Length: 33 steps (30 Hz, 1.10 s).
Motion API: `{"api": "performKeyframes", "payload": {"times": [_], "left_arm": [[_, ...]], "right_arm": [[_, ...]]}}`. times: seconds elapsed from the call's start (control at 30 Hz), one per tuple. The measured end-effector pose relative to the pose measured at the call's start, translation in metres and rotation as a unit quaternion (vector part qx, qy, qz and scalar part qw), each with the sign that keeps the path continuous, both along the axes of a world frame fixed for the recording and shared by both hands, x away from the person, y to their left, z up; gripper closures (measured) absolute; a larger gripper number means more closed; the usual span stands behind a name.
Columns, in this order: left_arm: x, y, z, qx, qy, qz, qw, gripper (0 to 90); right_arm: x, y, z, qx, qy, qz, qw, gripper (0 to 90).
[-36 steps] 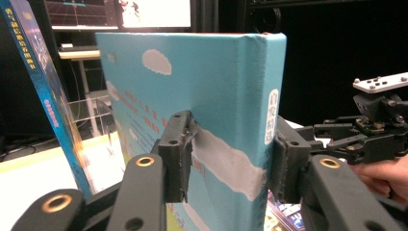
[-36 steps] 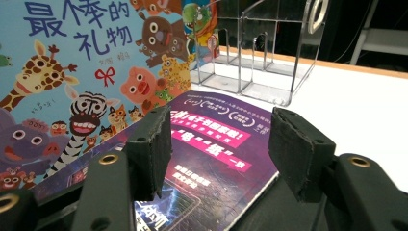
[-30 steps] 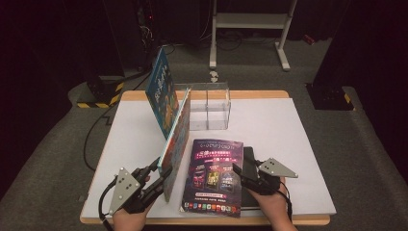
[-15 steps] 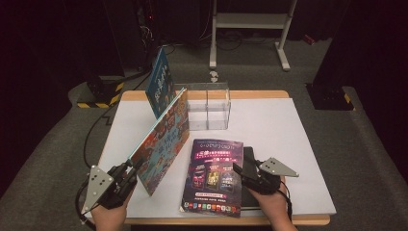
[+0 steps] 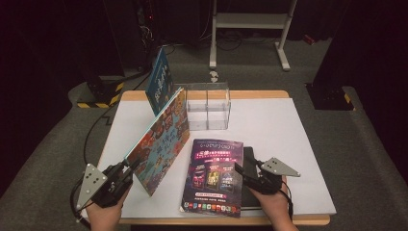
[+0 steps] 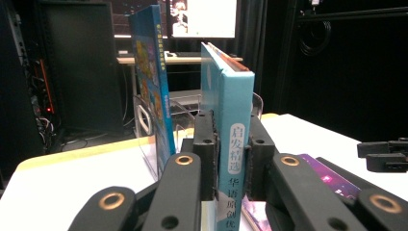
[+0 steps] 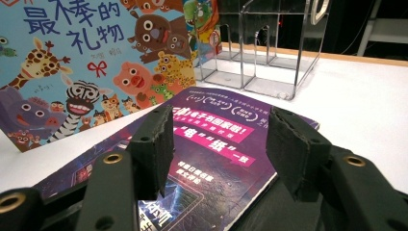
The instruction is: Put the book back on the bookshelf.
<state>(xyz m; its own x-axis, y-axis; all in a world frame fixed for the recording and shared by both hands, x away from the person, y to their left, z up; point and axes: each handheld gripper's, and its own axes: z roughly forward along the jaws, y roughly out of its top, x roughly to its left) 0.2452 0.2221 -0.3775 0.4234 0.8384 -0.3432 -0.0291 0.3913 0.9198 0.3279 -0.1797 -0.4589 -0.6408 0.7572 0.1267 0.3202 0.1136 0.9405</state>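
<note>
A colourful animal picture book (image 5: 161, 139) leans tilted over the table's left side, its cover facing right and up. My left gripper (image 5: 131, 166) is shut on the near end of its pale blue spine (image 6: 234, 96); the jaws have just been closing on it, and both pads (image 6: 207, 144) press the spine. My right gripper (image 5: 239, 173) stands open at the right edge of a purple magazine-like book (image 5: 214, 175) that lies flat. In the right gripper view the purple cover (image 7: 216, 144) shows between the parted fingers (image 7: 154, 144).
A second blue book (image 5: 159, 82) stands upright at the back left, beside a clear acrylic rack (image 5: 208, 106). A black book (image 5: 249, 163) lies under the purple one. The white table (image 5: 288, 134) has bare room at the right. Cables and a stand lie beyond.
My left hand moved left toward the table's near left corner with the picture book, which tipped from nearly edge-on to leaning with its cover showing. The right gripper has not moved.
</note>
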Motion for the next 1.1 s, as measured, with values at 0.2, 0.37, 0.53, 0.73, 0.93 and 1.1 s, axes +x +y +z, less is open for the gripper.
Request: {"api": "performKeyframes", "payload": {"times": [0.2, 0.37, 0.53, 0.73, 0.93, 1.1], "left_arm": [[0.001, 0.003, 0.000, -0.006, 0.005, 0.002, 1.0000, 78.6], [0.003, 0.005, 0.000, 0.002, 0.012, -0.004, 0.9999, 76.5], [0.009, 0.003, -0.001, 0.006, 0.027, -0.014, 0.9995, 75.1], [0.017, 0.001, 0.002, 0.007, 0.031, -0.009, 0.9995, 71.9], [0.026, -0.003, 0.008, 0.028, 0.025, 0.000, 0.9993, 70.9], [0.035, -0.006, 0.011, 0.030, 0.041, 0.001, 0.9987, 67.0]], "right_arm": [[0.000, -0.001, 0.000, 0.001, 0.002, -0.002, 1.0000, 43.1], [0.001, -0.002, 0.000, 0.003, 0.004, -0.003, 1.0000, 43.1], [0.001, -0.004, 0.001, 0.008, 0.007, -0.006, 0.9999, 43.1], [0.002, -0.006, 0.000, 0.011, 0.009, -0.006, 0.9999, 43.1], [0.002, -0.008, 0.000, 0.011, 0.007, -0.005, 0.9999, 43.1], [0.002, -0.010, 0.001, 0.006, 0.004, -0.007, 0.9999, 43.1]]}}
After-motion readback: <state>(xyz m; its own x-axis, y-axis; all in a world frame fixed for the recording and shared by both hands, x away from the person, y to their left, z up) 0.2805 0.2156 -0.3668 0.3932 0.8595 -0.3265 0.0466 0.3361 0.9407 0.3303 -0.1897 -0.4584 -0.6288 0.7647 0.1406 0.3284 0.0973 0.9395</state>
